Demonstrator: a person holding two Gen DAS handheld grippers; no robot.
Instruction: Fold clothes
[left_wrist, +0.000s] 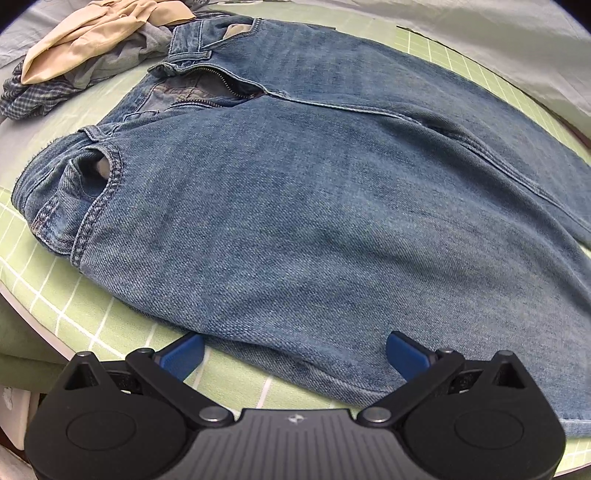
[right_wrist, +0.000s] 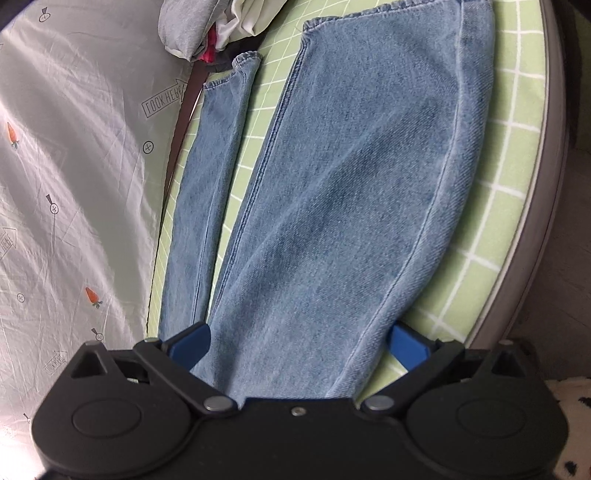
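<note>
While one pair of faded blue denim jeans lies spread flat on the green mat with its white grid, its fly is unzipped and the waistband points toward the far left in the left wrist view. Two legs of the same jeans show in the right wrist view: a wide one running up the middle and a narrower one just beside it to the left, both hems at the far end of the mat.

Both grippers, two in all, have their jaws apart. For the left gripper, the lower side edge of the upper leg denim lies between the two blue fingers, with the left one over bare mat. For the right gripper, the wide leg passes straight between its blue fingers and under the body; whether the pads touch the cloth cannot be told.

One heap of other clothes, beige, grey and blue-checked, sits beyond the waistband. A second small heap, grey, white and pink, lies past the narrow leg's hem. One pale grey sheet printed with small carrots borders the mat.
</note>
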